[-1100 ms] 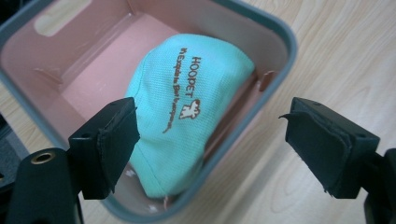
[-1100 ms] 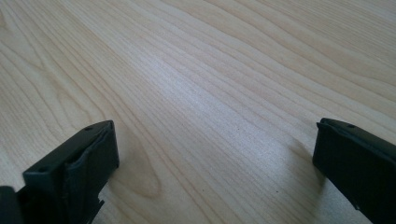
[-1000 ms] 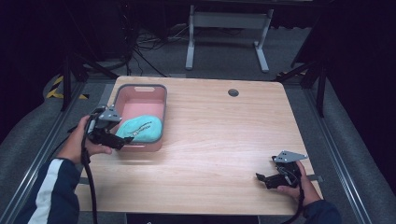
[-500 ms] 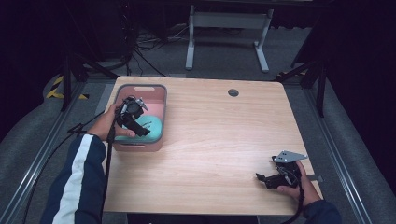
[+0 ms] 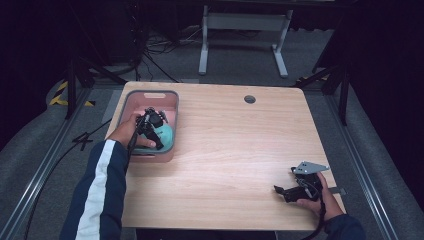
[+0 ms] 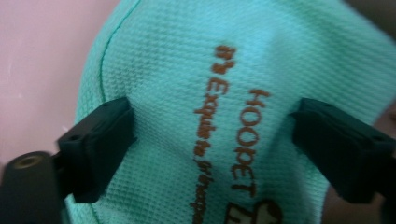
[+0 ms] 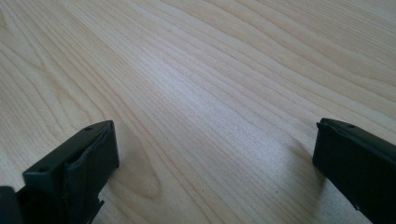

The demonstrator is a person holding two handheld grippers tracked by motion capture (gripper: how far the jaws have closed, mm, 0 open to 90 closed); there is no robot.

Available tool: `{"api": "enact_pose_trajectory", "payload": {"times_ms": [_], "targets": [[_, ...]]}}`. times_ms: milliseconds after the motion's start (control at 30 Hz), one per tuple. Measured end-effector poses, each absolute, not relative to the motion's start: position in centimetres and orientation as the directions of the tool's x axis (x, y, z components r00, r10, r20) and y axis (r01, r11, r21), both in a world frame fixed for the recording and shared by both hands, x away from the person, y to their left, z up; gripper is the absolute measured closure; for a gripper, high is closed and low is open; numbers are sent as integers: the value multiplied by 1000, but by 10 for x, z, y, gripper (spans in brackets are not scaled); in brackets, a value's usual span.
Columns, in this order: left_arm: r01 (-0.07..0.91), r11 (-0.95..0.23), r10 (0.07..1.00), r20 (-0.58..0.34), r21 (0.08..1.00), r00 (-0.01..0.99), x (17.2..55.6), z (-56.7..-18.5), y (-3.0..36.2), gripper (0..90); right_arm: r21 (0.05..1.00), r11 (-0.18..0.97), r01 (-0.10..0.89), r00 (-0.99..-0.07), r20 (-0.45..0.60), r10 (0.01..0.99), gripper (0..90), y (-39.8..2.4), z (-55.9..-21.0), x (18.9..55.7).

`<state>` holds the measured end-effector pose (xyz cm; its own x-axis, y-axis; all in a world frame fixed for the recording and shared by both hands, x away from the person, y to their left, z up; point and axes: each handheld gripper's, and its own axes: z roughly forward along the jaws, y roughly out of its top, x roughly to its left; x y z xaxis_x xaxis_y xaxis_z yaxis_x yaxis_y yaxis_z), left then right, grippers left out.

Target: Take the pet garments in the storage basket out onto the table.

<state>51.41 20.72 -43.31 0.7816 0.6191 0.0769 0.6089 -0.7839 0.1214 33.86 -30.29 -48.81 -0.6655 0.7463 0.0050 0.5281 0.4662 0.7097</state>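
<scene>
From above, a pale wood table [image 5: 225, 150] stands on grey floor [image 5: 380, 150] in a dark room, with a metal stand [image 5: 240, 30] behind it. A pink bin [image 5: 150, 97] sits at its far left, holding a teal cloth [image 5: 166, 136]. The left tongs [image 5: 151, 125] reach into it; the right tongs [image 5: 287, 192] rest near the table's front right.

Left gripper view: tongs [image 6: 210, 135] apart, straddling the cloth [image 6: 187, 70].

Right gripper view: tongs [image 7: 215, 158] apart over bare table [image 7: 210, 70].

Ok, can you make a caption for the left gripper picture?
Open claw pressing its black jaws down around a turquoise mesh fabric item with orange lettering.
</scene>
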Motion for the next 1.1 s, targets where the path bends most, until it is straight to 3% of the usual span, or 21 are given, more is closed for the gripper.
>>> {"api": "enact_pose_trajectory", "payload": {"times_ms": [200,367,467,633,733,900,1100], "targets": [[699,-709,702,3,91,712,525,-442,217,1,710,466,528,-665,5,747,5,-303,-488,339],[705,-706,706,-10,64,708,528,-442,216,9,710,466,528,-665,5,747,5,-303,-488,339],[702,-709,702,-30,63,711,528,-440,216,57,710,466,528,-665,5,747,5,-303,-488,339],[682,-725,681,-50,92,731,524,-435,217,276,710,466,529,-665,5,747,5,-303,-488,339],[678,-724,678,-55,124,733,523,-431,220,528,710,465,529,-665,6,747,5,-303,-488,339],[679,-717,680,-53,158,731,521,-430,223,678,710,465,529,-664,6,747,5,-303,-488,339],[663,-730,678,49,164,734,518,-424,217,744,710,465,529,-665,5,747,5,-303,-488,339]]}}
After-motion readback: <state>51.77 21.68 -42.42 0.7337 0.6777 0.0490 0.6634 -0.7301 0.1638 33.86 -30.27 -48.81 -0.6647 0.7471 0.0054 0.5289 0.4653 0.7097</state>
